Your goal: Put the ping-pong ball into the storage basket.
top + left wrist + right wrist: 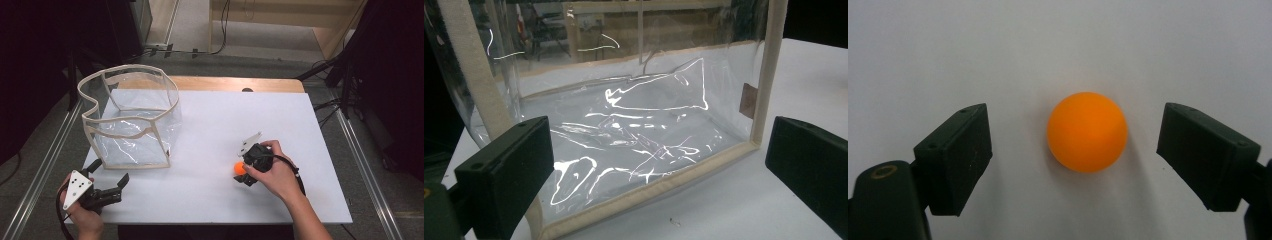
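Note:
A small orange ball (pixel 240 168) lies on the white table sheet (pixel 250 115) right of centre. My right gripper (pixel 243 171) is held over it, open, with one jaw on each side of the ball (pixel 1087 131) and a gap on both sides; in its own view the right gripper (pixel 1075 132) touches nothing. A clear plastic bag with beige trim (pixel 130 115) stands open at the left of the table. My left gripper (pixel 109 174) is open near the front left corner, pointing at the bag's near lower edge (pixel 649 190), jaws wide and nothing between them (pixel 659 150).
The table's wooden edge (pixel 235 83) shows beyond the white sheet. Metal rails (pixel 45 160) run along both sides of the table. Cables lie on the floor at the back (pixel 210 50). Bare white sheet lies between the bag and the ball.

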### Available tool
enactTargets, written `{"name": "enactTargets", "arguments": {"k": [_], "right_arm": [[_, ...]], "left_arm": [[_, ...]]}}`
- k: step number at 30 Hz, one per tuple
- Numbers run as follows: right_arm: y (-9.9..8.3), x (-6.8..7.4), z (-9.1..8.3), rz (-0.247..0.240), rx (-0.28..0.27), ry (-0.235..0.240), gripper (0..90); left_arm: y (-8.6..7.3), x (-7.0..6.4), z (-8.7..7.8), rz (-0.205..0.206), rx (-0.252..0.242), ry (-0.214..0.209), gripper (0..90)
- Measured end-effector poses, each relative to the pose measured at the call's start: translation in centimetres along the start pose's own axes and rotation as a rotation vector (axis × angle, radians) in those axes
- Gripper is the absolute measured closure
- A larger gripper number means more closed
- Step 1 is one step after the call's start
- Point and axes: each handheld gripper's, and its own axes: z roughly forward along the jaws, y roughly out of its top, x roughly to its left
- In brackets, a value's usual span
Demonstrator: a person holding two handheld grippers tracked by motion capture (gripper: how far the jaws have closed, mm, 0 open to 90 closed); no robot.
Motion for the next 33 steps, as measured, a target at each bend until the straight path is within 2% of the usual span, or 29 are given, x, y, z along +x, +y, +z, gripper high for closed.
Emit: {"name": "enactTargets", "arguments": {"k": [1, 5, 9, 12, 18, 29, 33], "right_arm": [[0.0, 0.0, 0.0, 0.0, 0.0, 0.0, 12.4], [0.0, 0.0, 0.4, 0.01, 0.036, -0.004, 22.7], [0.1, 0.0, 0.6, 0.01, 0.032, 0.002, 25.0], [0.1, -0.1, 0.6, 0.022, 0.043, -0.02, 29.4], [0.0, -0.3, 0.8, 0.044, 0.042, -0.026, 32.7], [0.1, -0.1, 1.4, 0.036, 0.06, -0.024, 37.7], [0.2, -0.1, 1.6, 0.035, 0.069, -0.037, 41.0]], "left_arm": [[0.0, 0.0, 0.0, 0.0, -0.001, 0.0, 0.0], [0.0, 0.0, 0.0, -0.001, -0.001, 0.0, 0.0], [0.0, 0.0, 0.0, -0.001, -0.001, 0.0, 0.0], [0.0, 0.0, 0.0, -0.001, 0.0, 0.0, 0.0], [0.0, 0.0, 0.0, -0.001, 0.0, -0.001, 0.0], [0.0, 0.0, 0.0, -0.001, 0.0, -0.001, 0.0], [0.0, 0.0, 0.0, -0.001, 0.0, -0.002, 0.0]]}}
